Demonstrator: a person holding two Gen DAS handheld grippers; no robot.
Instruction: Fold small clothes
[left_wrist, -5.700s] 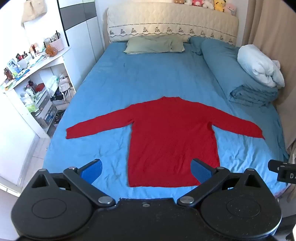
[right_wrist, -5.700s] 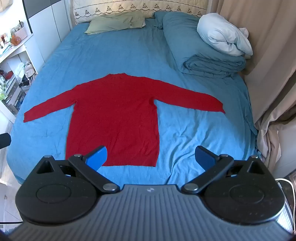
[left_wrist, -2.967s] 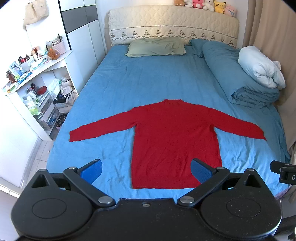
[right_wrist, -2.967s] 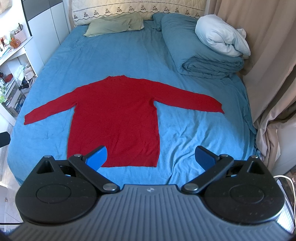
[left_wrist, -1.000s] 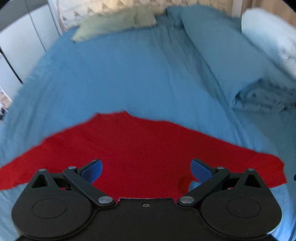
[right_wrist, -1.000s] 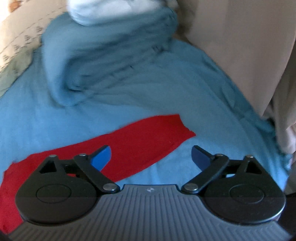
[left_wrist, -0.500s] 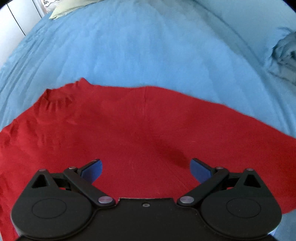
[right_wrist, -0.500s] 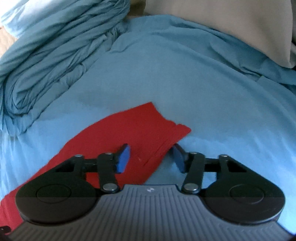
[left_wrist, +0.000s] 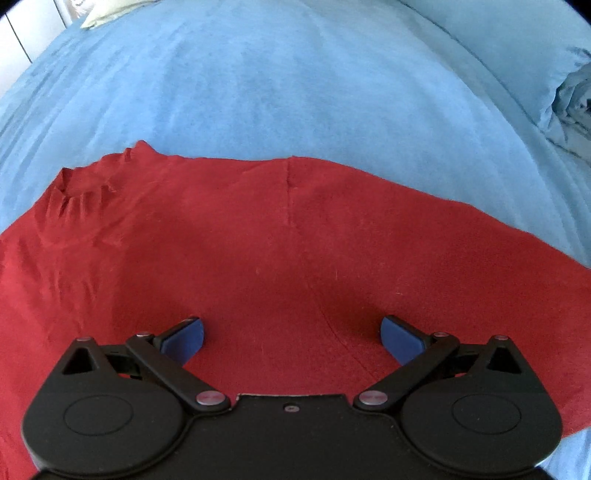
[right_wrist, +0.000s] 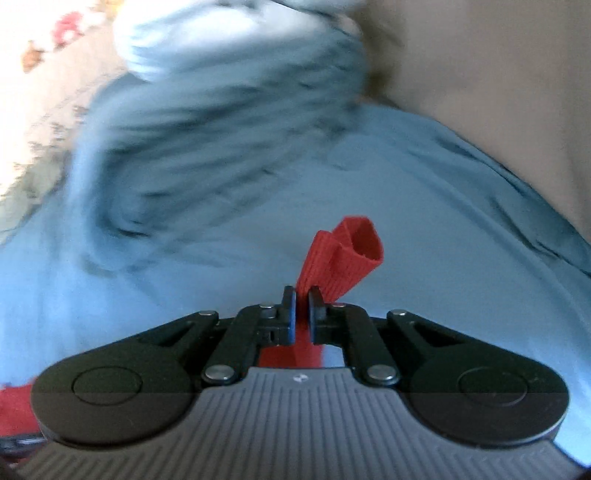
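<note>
A red sweater (left_wrist: 258, 258) lies spread flat on a bed covered by a blue sheet (left_wrist: 295, 92). The left gripper (left_wrist: 291, 334) hangs low over the sweater's body, its jaws spread wide and holding nothing, blue pads (left_wrist: 183, 339) just above the cloth. The right gripper (right_wrist: 303, 306) has its jaws clenched on the sweater's cuff (right_wrist: 347, 254), whose open end sticks up above the sheet. A bundled blue duvet (right_wrist: 221, 129) lies blurred beyond it.
</note>
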